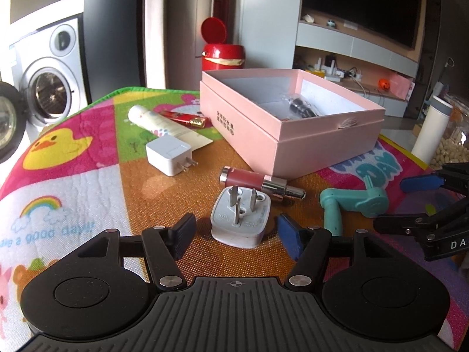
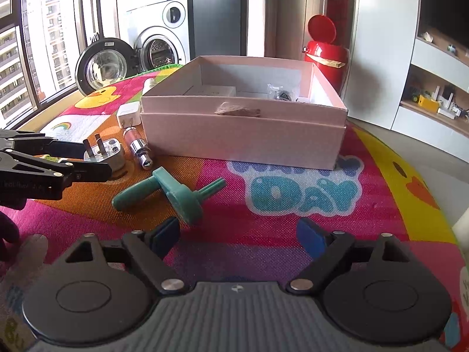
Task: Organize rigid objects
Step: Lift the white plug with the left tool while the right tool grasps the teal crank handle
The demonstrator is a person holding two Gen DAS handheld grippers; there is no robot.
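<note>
The plug [image 1: 240, 220] is white and squarish, lying prongs-up (three flat pins) low in the left wrist frame, between the wide-open jaws of the left gripper [image 1: 236, 236]. That view alone shows the tube [image 1: 164, 127] and the red lighter [image 1: 186, 118] at upper left. The right gripper [image 2: 239, 236], jaws wide and empty, faces the box [image 2: 243, 135] and teal tool [image 2: 176, 196].

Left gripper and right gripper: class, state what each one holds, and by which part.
Nothing is held. The left gripper brackets the white three-pin plug adapter with jaws open; the right gripper is open and empty.
</note>
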